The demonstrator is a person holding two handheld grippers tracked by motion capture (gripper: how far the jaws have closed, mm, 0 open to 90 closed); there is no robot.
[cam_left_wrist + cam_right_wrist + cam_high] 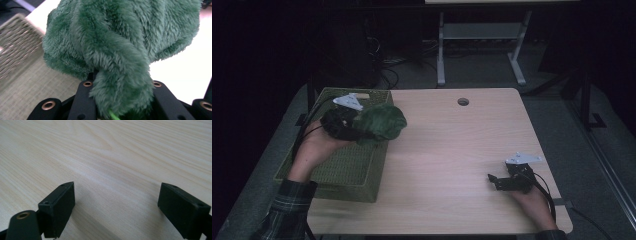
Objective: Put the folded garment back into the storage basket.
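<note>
A fluffy dark green cloth (380,123) hangs bunched over the right rim of the green woven basket (343,165). My left gripper (357,131) is shut on it, held up in the air above the basket. In the left gripper view the green cloth (120,42) spills forward from between the two black jaws, with the basket's weave (22,75) below at left. My right gripper (493,181) rests low on the wooden table (452,150) at the front right, open. Its jaws stand wide apart over bare wood (112,165) with nothing between them.
The basket takes up the table's left edge and overhangs it slightly. A round cable hole (463,101) sits near the far edge of the table. Beyond the table stand a white desk frame (482,45) and cables on a dark floor.
</note>
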